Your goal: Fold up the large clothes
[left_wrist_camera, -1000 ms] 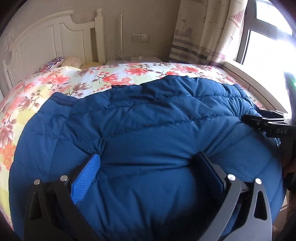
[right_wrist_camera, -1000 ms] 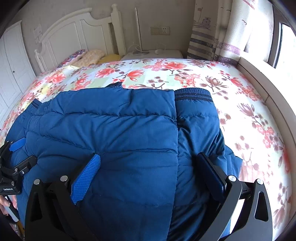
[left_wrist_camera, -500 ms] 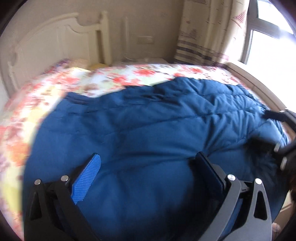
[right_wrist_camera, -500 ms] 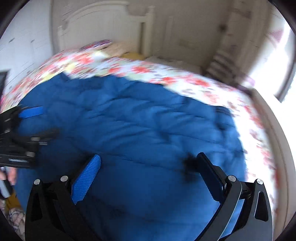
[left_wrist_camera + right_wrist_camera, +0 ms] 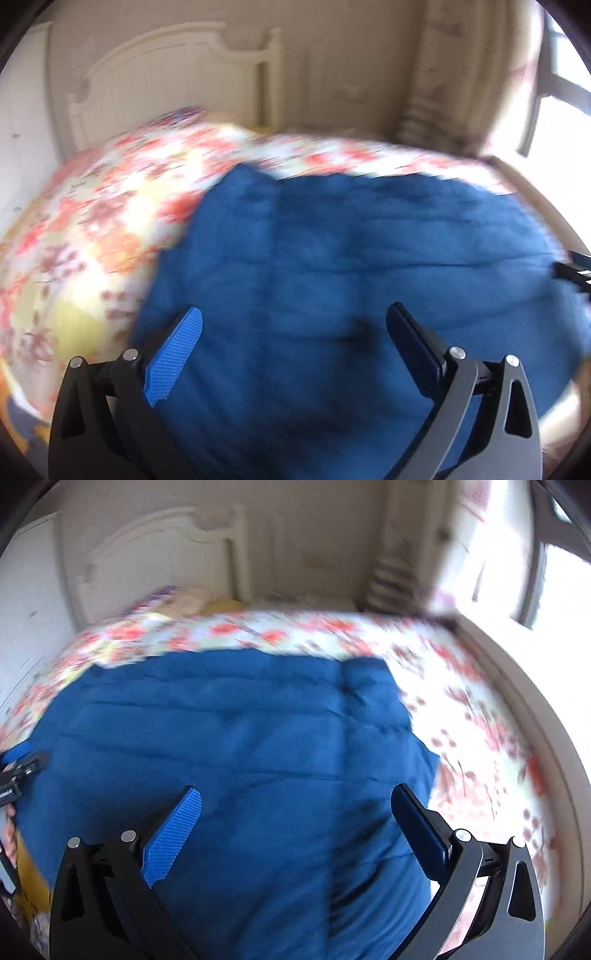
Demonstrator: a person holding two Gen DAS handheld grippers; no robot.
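Garment: one blue quilted jacket [image 5: 351,266], lying spread on the bed, filling most of the lower half of both wrist views; its stitched seams run across it in rows.
Garment edges: in the right wrist view the jacket [image 5: 229,746] ends at a straight far edge near mid-frame, and a vertical seam or fold line divides a narrower right-hand strip from the wider left part.
Bedding: one floral bedspread [image 5: 85,229], cream with red and pink flowers, showing on the left of the jacket in the left view and on the right and far side in the right view.
Left gripper [image 5: 293,343]: two fingers spread wide apart, nothing between them; it hangs over the jacket's near portion (whether the tips touch the fabric cannot be told).
Right gripper [image 5: 295,827]: likewise two fingers parted wide, holding nothing, above the jacket near its right strip.
Finger pads: one bright blue textured pad [image 5: 173,842] faces the camera on each gripper; the opposite pad shows only edge-on, dark.
Headboard: one, white, carved [image 5: 173,81].
Window: one, very bright, at the right [image 5: 554,583].
Sharpness: both views are motion-blurred.
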